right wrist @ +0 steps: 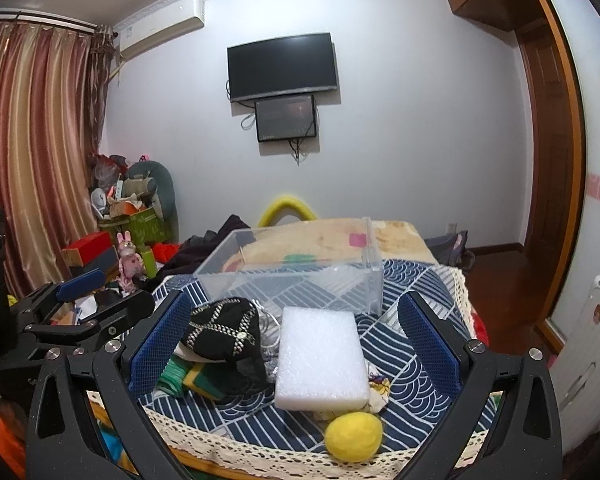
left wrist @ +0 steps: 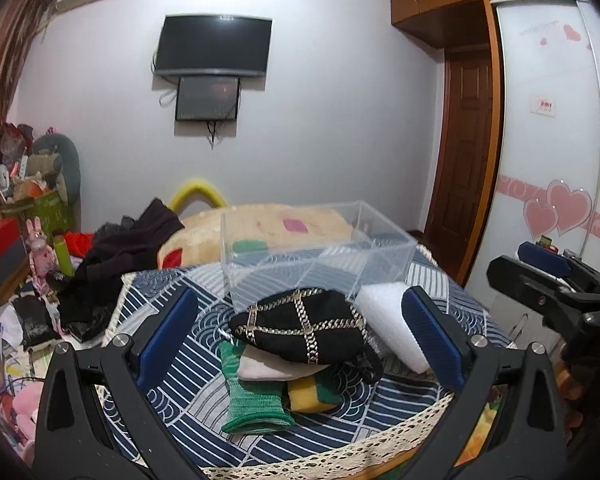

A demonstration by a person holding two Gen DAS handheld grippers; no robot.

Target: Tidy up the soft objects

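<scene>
On desk (right wrist: 420,280): bin (right wrist: 296,264) at 12 o'clock empty | cap (left wrist: 304,324), foam (right wrist: 320,360), ball (right wrist: 354,436) unsorted | my left fingers (left wrist: 296,344) and right fingers (right wrist: 292,344) wide open, holding nothing

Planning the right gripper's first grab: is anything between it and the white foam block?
Nothing visible. The right gripper is open, with the foam block lying bare between its fingers. The black hat sits to the left, the yellow ball nearer the camera.

Pale wall (right wrist: 400,140), mounted TV (right wrist: 282,66), striped curtains (right wrist: 32,140), wooden wardrobe (left wrist: 496,120).
</scene>
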